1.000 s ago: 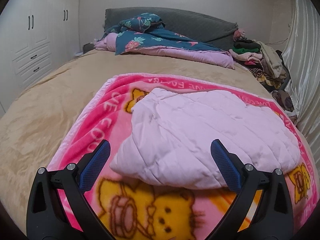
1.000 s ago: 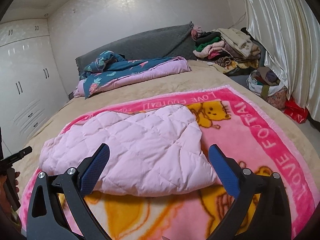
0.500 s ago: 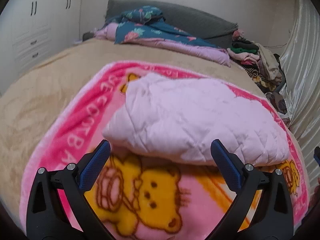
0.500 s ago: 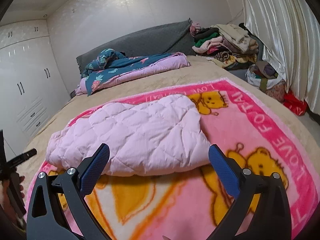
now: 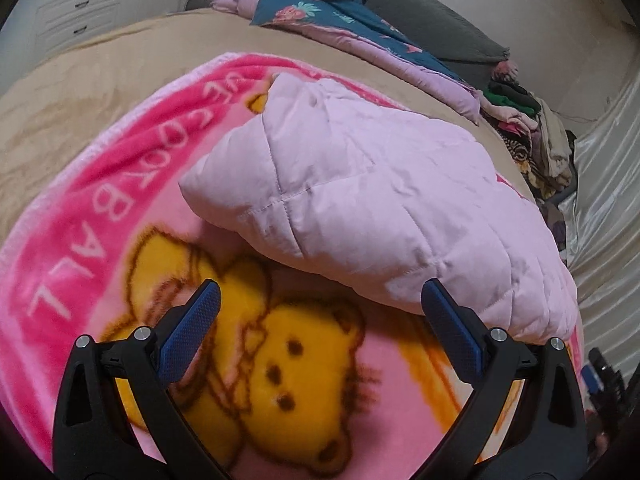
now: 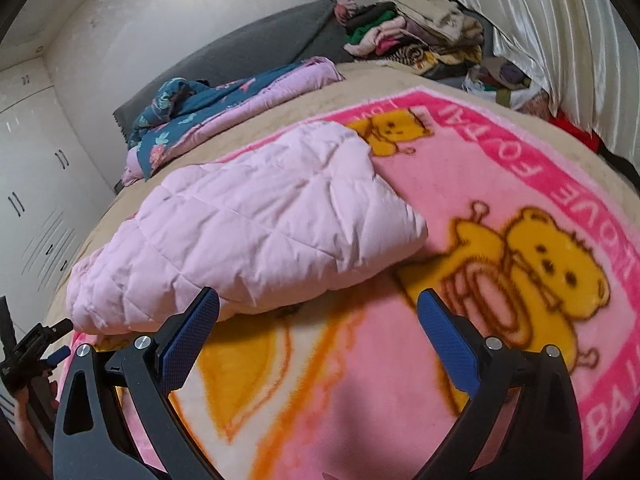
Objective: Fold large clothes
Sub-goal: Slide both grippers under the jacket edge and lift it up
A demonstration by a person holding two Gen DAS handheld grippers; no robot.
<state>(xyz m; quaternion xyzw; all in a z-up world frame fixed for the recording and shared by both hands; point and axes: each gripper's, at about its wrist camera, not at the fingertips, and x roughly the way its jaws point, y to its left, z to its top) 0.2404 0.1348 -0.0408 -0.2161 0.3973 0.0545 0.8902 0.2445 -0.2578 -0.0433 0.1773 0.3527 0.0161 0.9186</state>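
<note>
A folded pale pink quilted garment (image 5: pixel 360 200) lies in the middle of a pink bear-print blanket (image 5: pixel 100 208) spread over the bed (image 5: pixel 80 92), toward its foot edge. The left tongs (image 5: pixel 320 312) hover wide open just short of the garment's near edge, holding nothing. The right tongs (image 6: pixel 318 316) are likewise spread wide and empty, above the blanket beside the garment.

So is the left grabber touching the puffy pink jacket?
Apart. The left wrist view shows the left gripper open, with bear blanket between its fingertips and the jacket.
</note>
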